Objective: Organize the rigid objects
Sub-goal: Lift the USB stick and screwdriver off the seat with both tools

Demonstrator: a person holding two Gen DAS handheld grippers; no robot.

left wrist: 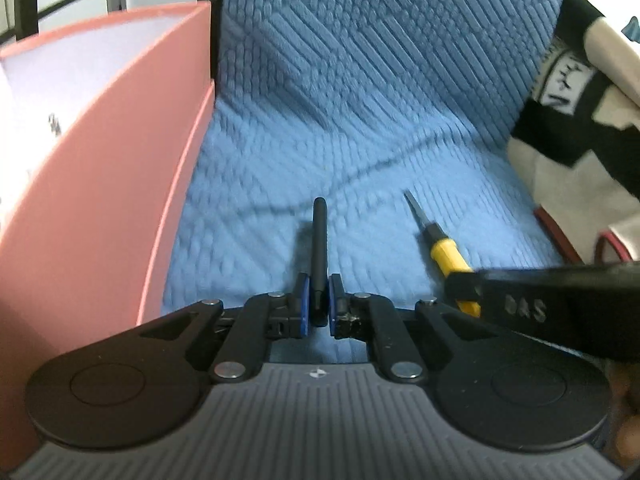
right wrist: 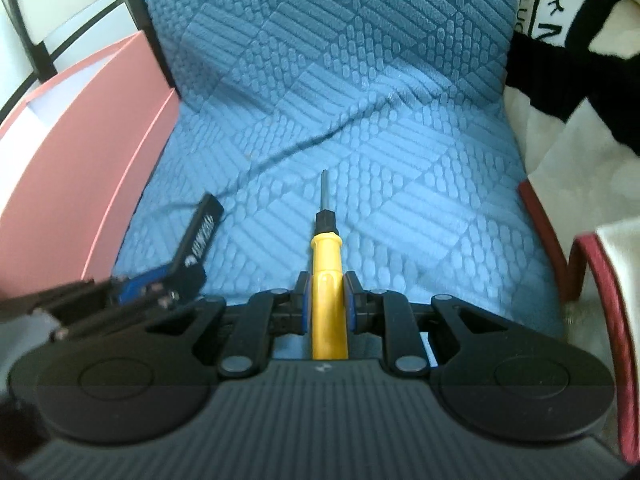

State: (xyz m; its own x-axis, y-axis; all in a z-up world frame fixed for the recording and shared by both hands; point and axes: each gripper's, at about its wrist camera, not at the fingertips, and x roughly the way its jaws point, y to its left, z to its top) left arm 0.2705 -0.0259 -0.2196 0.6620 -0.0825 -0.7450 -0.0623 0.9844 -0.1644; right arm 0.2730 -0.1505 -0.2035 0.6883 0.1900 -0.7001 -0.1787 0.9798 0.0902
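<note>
A: While both views look down onto the blue textured cushion [left wrist: 360, 120], what does the left tool [left wrist: 319, 304] hold?

B: Its blue pads are pressed onto a slim black stick [left wrist: 319, 248], which points forward over the cushion. A pink box [left wrist: 100, 184] stands just left of the cushion, its white interior showing.

A: And the right tool [right wrist: 327, 304]?

B: Its fingers pinch the yellow handle of a screwdriver [right wrist: 326, 256]; the black collar and metal shaft point forward, above the cushion's middle.

A: How do the two tools stand to each other?

B: Near, side by side. In the right wrist view the left tool enters at lower left; whether they touch cannot be told.

A: What lies at right?

B: A cream-and-black printed fabric [right wrist: 568, 40] and a dark red edge [right wrist: 600, 280].
</note>
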